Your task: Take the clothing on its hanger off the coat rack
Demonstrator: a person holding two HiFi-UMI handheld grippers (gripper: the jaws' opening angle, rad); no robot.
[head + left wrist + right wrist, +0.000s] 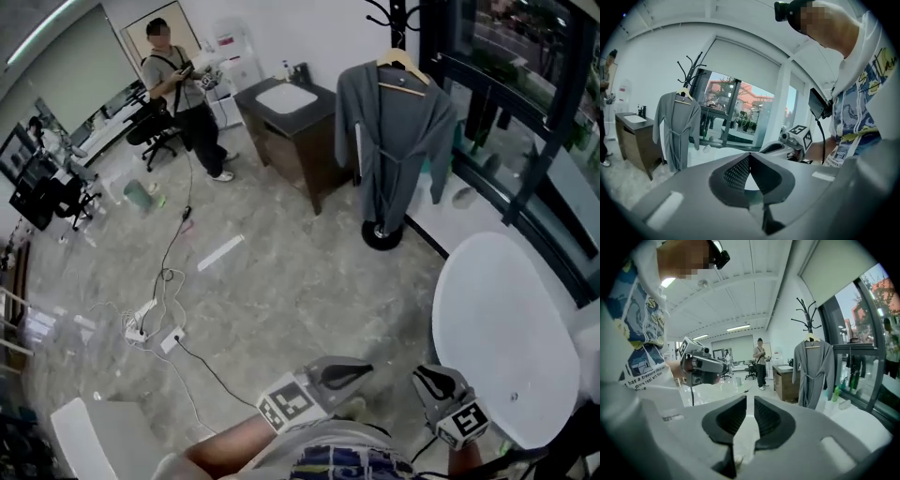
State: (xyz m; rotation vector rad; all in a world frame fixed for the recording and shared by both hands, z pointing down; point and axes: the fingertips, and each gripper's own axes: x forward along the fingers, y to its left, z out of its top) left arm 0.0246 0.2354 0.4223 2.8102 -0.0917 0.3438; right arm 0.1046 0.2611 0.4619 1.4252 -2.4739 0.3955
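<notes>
A grey robe [394, 141] hangs on a wooden hanger [403, 64] from the black coat rack [396, 19] at the far right, by the window. The robe [675, 131] also shows in the left gripper view, and the robe [813, 371] shows in the right gripper view. Both grippers are held low near the person's body, well short of the rack. My left gripper [337, 373] has its jaws shut with nothing in them [749, 161]. My right gripper [441, 382] shows a narrow gap between its jaws, which hold nothing [750, 401].
A white round table [506, 328] stands close on the right. A dark cabinet with a white sink [291, 122] is left of the rack. A person [183, 94] stands at the back left. Cables and a power strip [155, 328] lie on the floor.
</notes>
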